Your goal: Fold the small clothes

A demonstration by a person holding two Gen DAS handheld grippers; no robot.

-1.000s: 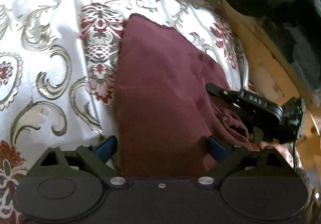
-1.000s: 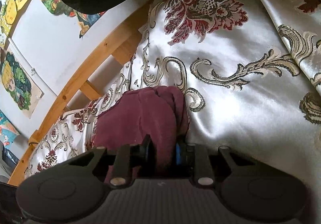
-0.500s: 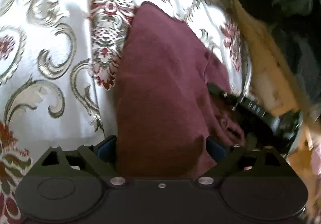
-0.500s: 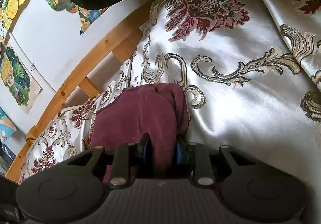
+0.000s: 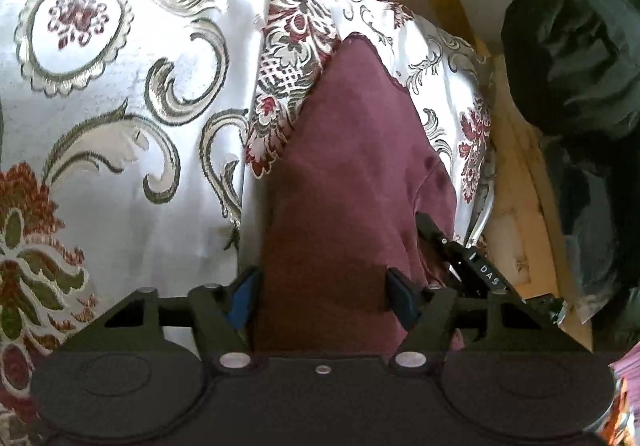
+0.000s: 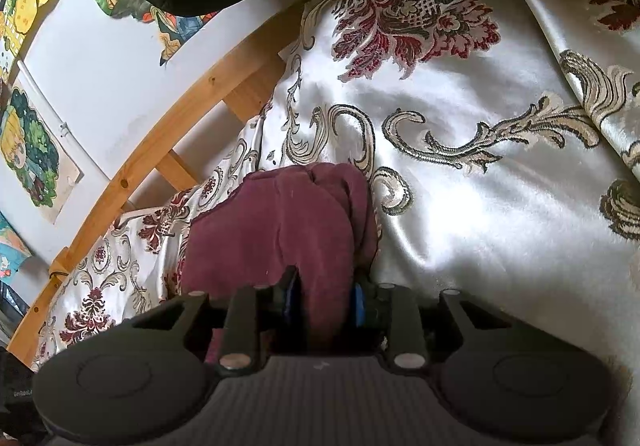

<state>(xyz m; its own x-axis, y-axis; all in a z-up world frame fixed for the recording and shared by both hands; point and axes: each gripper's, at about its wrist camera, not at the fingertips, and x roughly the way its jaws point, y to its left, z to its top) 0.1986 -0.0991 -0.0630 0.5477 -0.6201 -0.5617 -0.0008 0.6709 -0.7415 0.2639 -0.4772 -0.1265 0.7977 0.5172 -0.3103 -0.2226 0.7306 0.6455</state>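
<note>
A small maroon garment (image 5: 352, 174) lies on a white satin bedspread (image 5: 120, 94) with gold and red flower patterns. My left gripper (image 5: 322, 296) stands over the garment's near end with its blue-padded jaws apart and the cloth between them. My right gripper (image 6: 324, 300) is shut on a bunched fold of the same maroon garment (image 6: 276, 222). The right gripper's black finger (image 5: 472, 266) shows at the garment's right edge in the left wrist view.
A wooden bed rail (image 6: 160, 150) runs along the bedspread's edge, with a white wall and colourful pictures (image 6: 32, 150) behind it. A person in dark clothing (image 5: 576, 58) stands at the right. The bedspread (image 6: 480, 182) spreads wide to the right.
My left gripper's jaws have narrowed a little around the maroon cloth and the view has shifted over the bedspread. My right gripper has kept its hold on the bunched fold.
</note>
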